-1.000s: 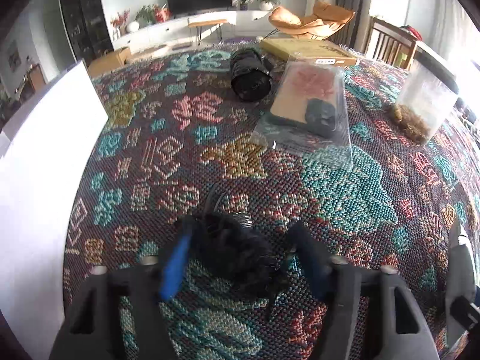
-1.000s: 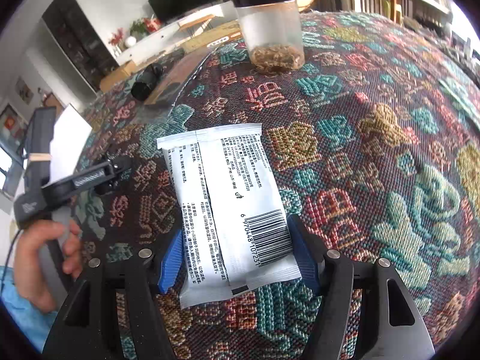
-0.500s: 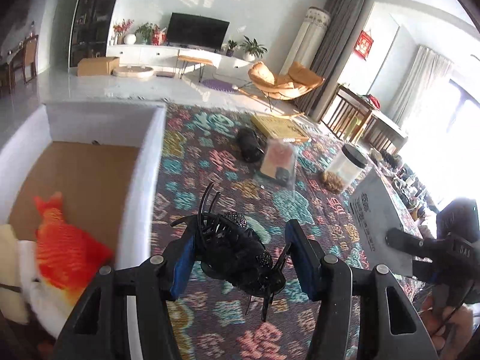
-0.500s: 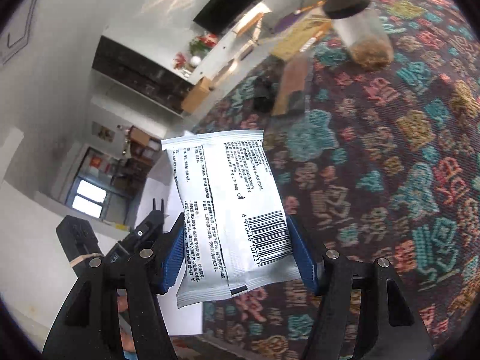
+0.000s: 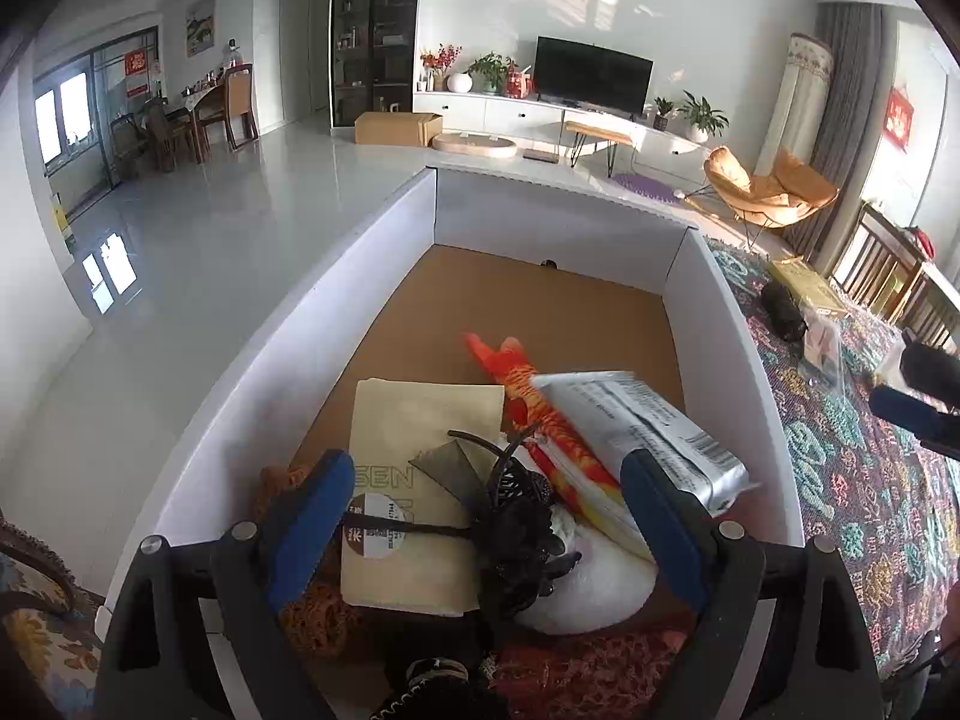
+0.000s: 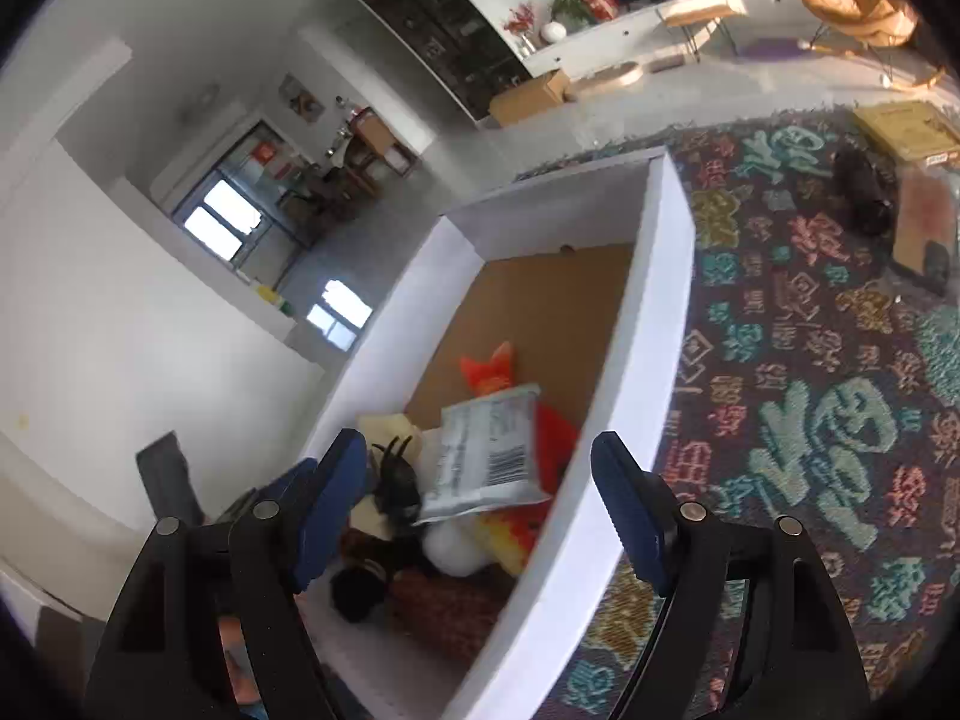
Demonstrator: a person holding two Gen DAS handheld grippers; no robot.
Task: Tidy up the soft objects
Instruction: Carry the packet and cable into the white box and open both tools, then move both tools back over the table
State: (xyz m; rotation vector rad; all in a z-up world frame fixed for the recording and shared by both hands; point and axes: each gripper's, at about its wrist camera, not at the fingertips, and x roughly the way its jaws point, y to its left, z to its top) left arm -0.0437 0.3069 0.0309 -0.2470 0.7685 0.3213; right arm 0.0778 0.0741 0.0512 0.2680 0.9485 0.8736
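A white cardboard box [image 5: 738, 360] [image 6: 654, 312] with a brown floor stands at the table's left end. In it lie an orange plush fish [image 5: 540, 402] [image 6: 492, 372], a white packet [image 5: 648, 426] [image 6: 492, 450], a black spider toy [image 5: 516, 522] [image 6: 396, 480], a tan pack [image 5: 408, 480] and a white plush [image 5: 594, 588]. My left gripper [image 5: 480, 516] is open above the box, the spider below its fingers. My right gripper [image 6: 480, 510] is open over the box's near corner, the packet below it.
The patterned tablecloth [image 6: 810, 420] lies right of the box. On it are a black roll [image 6: 864, 192], a clear bag with a tan item [image 6: 924, 228] and a yellow flat box [image 6: 906, 126]. Knitted orange and red items [image 5: 576, 666] fill the box's near end.
Both grippers moved over the box and opened. The spider toy left my left gripper and the white packet left my right gripper; both now lie in the box.
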